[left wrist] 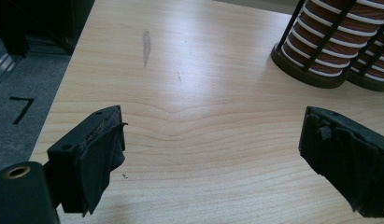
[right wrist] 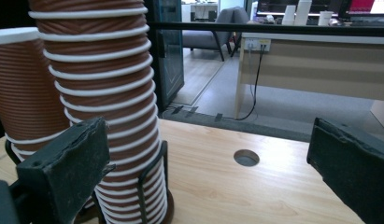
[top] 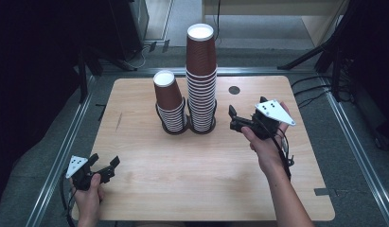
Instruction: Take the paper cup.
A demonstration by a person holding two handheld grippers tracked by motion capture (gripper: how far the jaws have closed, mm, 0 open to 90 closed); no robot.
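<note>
Two stacks of brown ribbed paper cups stand upside down in black wire holders at the back middle of the wooden table [top: 206,165]. The tall stack [top: 201,80] is on the right and the short stack [top: 169,101] on the left. My right gripper [top: 233,119] hovers just right of the tall stack, pointing at it, open with nothing between its jaws. In the right gripper view the tall stack [right wrist: 101,93] rises behind the left jaw of that gripper [right wrist: 208,168]. My left gripper [top: 106,161] rests open and empty near the front left corner, aimed across bare wood [left wrist: 213,154].
A round cable hole [top: 234,90] lies in the table behind the right gripper. Metal rails run along both table sides. Black stands and cables sit on the floor at the far right. The holder bases [left wrist: 311,74] are far from the left gripper.
</note>
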